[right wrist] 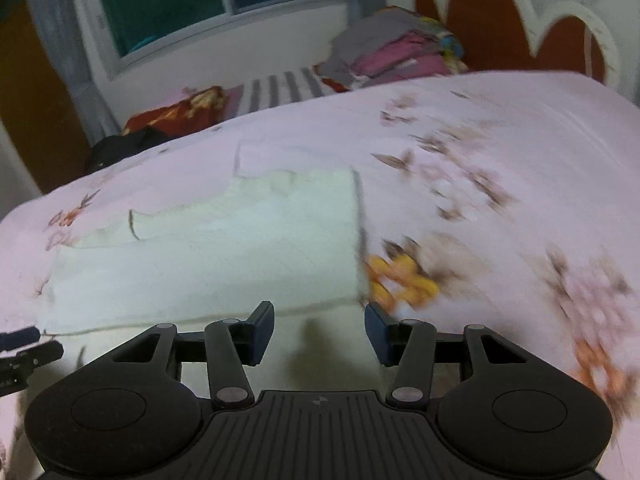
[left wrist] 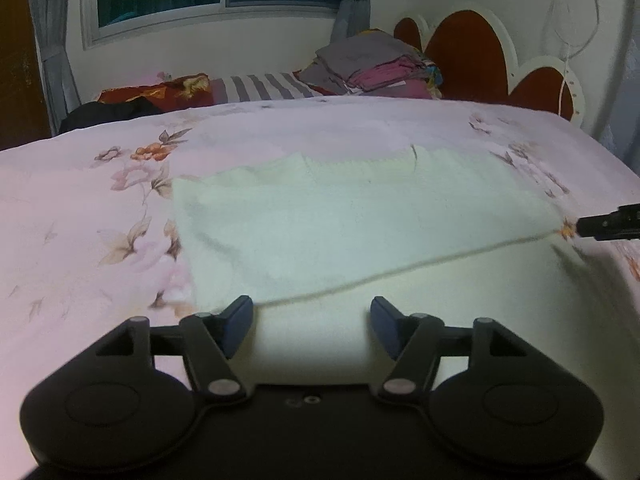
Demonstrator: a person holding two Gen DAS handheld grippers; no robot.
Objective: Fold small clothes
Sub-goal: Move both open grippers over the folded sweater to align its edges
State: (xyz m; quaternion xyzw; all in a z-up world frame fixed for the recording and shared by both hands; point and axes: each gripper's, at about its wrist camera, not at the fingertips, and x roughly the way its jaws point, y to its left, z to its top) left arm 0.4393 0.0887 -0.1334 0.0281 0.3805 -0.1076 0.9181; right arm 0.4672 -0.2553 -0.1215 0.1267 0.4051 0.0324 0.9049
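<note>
Black tongs (left wrist: pixel 312 322); pale knitted cloth (left wrist: pixel 360 232) folded flat.

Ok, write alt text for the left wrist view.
A pale folded cloth lies flat on a pink floral bedsheet, just beyond the open, empty left tongs. A stack of folded clothes sits by the headboard.
</note>
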